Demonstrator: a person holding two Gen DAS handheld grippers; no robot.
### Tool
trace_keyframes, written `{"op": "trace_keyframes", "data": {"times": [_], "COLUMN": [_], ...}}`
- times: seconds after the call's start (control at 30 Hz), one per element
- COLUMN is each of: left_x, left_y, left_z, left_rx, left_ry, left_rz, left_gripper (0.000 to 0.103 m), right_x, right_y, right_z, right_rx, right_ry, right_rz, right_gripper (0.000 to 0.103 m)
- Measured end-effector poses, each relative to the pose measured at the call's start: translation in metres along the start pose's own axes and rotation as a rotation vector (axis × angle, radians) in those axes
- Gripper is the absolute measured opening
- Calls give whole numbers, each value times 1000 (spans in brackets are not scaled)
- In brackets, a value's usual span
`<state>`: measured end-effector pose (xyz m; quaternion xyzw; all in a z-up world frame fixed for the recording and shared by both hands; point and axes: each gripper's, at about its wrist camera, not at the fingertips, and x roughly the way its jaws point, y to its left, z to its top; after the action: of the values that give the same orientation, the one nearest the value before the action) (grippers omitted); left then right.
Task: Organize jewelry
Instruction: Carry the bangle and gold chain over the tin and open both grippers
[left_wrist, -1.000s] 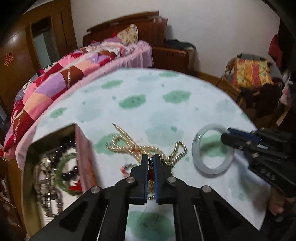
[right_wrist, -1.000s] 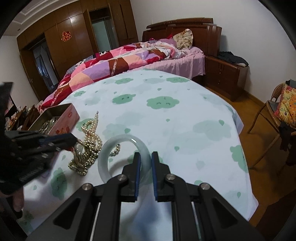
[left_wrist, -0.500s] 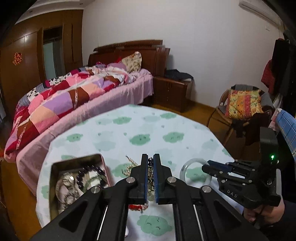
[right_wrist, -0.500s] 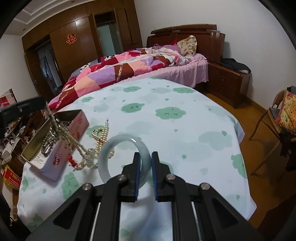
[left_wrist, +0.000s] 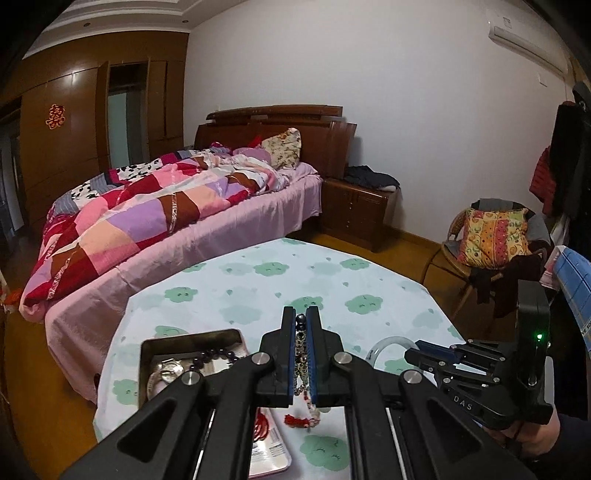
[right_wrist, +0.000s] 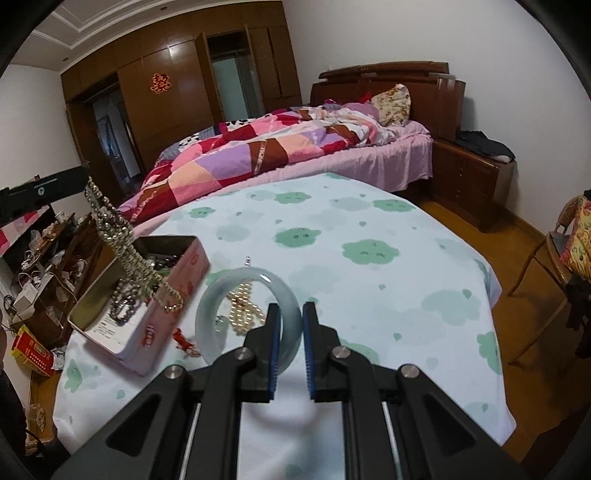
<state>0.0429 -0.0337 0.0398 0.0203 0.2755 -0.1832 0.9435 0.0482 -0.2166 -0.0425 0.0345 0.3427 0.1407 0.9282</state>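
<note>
My left gripper (left_wrist: 302, 320) is shut on a beaded necklace (left_wrist: 301, 354) and holds it high; in the right wrist view the strand (right_wrist: 125, 243) hangs over the open pink tin box (right_wrist: 162, 314), its lower end trailing over the box wall. The box (left_wrist: 147, 354) holds several bracelets. My right gripper (right_wrist: 290, 317) is shut on a pale jade bangle (right_wrist: 210, 314) resting on the table. A pearl strand (right_wrist: 243, 310) lies inside the bangle's ring. The right gripper also shows in the left wrist view (left_wrist: 428, 352).
The round table has a white cloth with green clouds (right_wrist: 369, 251). A bed with a patchwork quilt (right_wrist: 280, 147) stands behind it. A chair with a cushion (left_wrist: 491, 236) is at the right. A cluttered low shelf (right_wrist: 48, 258) is at the left.
My left gripper has risen from the table with the beaded necklace, and the strand now hangs over the tin box. The right gripper stays shut on the bangle.
</note>
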Motion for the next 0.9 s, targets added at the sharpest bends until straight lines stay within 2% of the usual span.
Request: {"op": "trace_keyframes", "data": {"times": [0.63,0.9], "left_x": [-26,-29], "left_y": [49,66], "left_z": [-6,-13], "left_rx": [-74,-90], "left_ry": [-49,-43], "left_rz": [88,120], "left_gripper": [4,4], "right_x": [18,23], "right_y": [65,97], "right_z": [18,28], "right_rx": [-117,-183], "right_ry": [-1,-8], "right_rz": [84,119], "right_gripper": [14,14]}}
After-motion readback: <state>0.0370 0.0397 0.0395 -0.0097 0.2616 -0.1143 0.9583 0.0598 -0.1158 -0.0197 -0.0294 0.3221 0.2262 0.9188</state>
